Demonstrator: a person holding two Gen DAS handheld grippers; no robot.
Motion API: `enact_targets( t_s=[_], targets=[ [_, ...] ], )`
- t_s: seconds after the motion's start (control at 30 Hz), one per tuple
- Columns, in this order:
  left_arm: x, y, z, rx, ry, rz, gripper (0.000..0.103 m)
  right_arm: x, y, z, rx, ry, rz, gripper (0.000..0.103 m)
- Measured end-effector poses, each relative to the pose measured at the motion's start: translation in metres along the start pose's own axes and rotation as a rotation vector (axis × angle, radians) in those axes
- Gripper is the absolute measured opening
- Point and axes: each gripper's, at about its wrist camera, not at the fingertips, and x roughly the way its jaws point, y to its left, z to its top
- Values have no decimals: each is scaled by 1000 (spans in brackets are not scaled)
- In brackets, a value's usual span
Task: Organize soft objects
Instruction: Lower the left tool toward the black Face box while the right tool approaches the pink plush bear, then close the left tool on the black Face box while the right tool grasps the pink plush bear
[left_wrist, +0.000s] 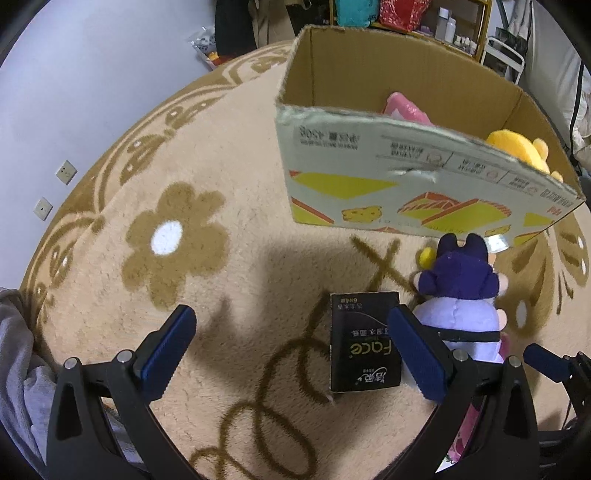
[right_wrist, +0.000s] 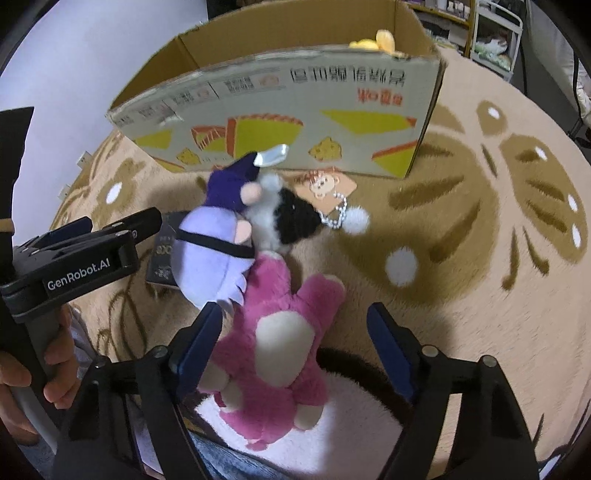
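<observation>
An open cardboard box (left_wrist: 369, 188) stands on the rug; a yellow plush (left_wrist: 517, 147) and a pink item (left_wrist: 406, 109) lie inside. My left gripper (left_wrist: 291, 350) is open above the rug, a black tissue pack (left_wrist: 364, 343) just inside its right finger. A purple plush (left_wrist: 458, 295) lies right of it. In the right wrist view my right gripper (right_wrist: 295, 339) is open around a pink plush bear (right_wrist: 273, 354). The purple plush (right_wrist: 214, 251) and a black-and-white plush (right_wrist: 291, 218) lie beyond it, before the box (right_wrist: 295, 110).
A beige round rug (left_wrist: 221, 206) with brown flowers covers the floor. A small card keychain (right_wrist: 325, 188) lies by the box. Shelves with clutter (left_wrist: 424, 18) stand behind the box. The left gripper body (right_wrist: 81, 254) shows at the left of the right wrist view.
</observation>
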Motion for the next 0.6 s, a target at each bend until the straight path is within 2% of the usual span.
enact_targets(
  t_s=[0.33,0.6],
  targets=[
    [15,-7,3,23,25,6,103,18,-1,-3,17,73,37,84],
    [25,-1,7,-15,50,-32,103,23,-3,-3,21,94,60,84]
  ],
)
